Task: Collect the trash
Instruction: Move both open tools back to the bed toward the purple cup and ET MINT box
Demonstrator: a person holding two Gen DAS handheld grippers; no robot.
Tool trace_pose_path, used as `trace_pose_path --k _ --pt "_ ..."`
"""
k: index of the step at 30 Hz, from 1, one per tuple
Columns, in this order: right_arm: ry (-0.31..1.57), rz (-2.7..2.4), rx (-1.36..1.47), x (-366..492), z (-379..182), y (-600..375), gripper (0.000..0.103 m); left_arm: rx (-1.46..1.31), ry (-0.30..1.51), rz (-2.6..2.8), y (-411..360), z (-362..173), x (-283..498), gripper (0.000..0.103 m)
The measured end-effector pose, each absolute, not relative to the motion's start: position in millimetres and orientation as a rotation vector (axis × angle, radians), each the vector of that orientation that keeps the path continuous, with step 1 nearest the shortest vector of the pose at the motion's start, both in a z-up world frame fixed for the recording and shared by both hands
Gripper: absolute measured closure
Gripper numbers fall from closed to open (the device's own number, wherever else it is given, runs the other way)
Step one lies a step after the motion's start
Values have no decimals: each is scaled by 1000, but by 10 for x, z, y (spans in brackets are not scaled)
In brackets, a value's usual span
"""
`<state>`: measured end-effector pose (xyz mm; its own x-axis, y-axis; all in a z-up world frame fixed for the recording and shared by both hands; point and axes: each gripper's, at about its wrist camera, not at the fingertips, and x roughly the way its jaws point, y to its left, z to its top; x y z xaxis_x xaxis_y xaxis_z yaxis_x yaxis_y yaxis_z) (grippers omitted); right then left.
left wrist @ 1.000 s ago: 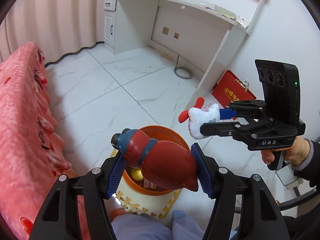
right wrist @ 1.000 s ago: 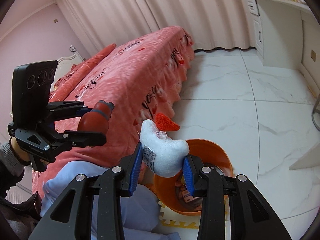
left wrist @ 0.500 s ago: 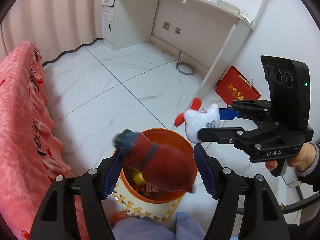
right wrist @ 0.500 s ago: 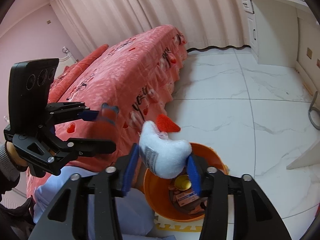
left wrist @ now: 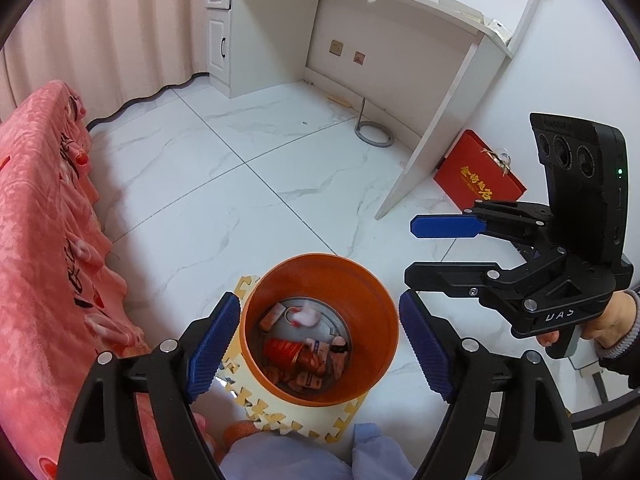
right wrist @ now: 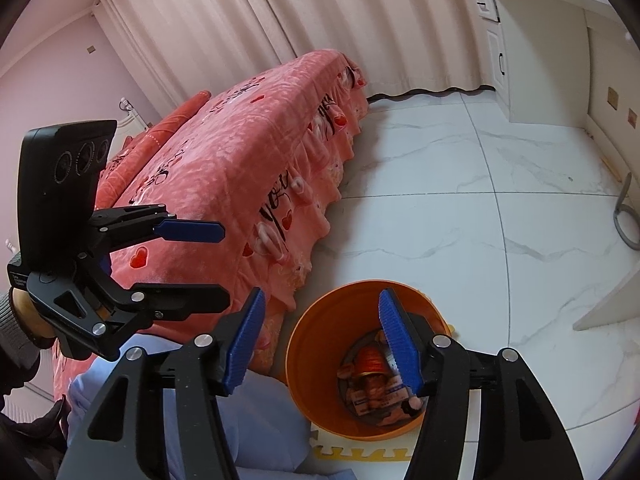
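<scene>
Looking down both wrist cams, my left gripper [left wrist: 316, 344] has its jaws spread wide with nothing between them, and the right gripper [right wrist: 320, 340] is the same, wide apart and empty. The left one hangs right over the orange bin [left wrist: 372, 300], so its blue pads frame the rim on either side. The right one sits over the near-left side of the bin, one pad over the inside and the other out past the rim toward the bed. Trash is sitting at the bottom of the bin: a red toy [left wrist: 290, 354] lying on its side among small packets and boxes, plus a whitish-pink blurry thing [left wrist: 306, 317] near the far side that I can't make out properly. The bin stands on a yellow-and-white foam mat [left wrist: 256, 400] on the white marble floor [left wrist: 224, 200]. Just beside it on the left is the bed with the pink bedspread [right wrist: 240, 168]. Further out there's a white desk [left wrist: 360, 20] against the wall and a red gift box [left wrist: 478, 180] leaning by the desk's side panel.
</scene>
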<state>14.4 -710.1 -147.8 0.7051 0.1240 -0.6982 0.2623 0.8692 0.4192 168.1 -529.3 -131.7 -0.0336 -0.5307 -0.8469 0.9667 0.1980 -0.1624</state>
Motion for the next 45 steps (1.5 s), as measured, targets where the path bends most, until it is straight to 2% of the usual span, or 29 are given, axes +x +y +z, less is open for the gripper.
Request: trace_pose_path --k 14,20,26,31,45 --pt "781 -56 502 232 -1292 -6886 43 564 960 -1275 -5022 -1202 1703 22" --pt "760 -4 475 305 -1079 -6611 41 518 927 -1232 -4661 -1029 1712 22" --pt "756 118 415 519 -842 -5998 40 461 900 -1139 -4036 -843 1688 21" --pt "759 256 350 789 -665 -5304 39 387 890 -1042 -3374 -706 1659 17" --pt "815 617 159 1465 -479 -3220 36 195 925 -679 -1327 -657 1547 17"
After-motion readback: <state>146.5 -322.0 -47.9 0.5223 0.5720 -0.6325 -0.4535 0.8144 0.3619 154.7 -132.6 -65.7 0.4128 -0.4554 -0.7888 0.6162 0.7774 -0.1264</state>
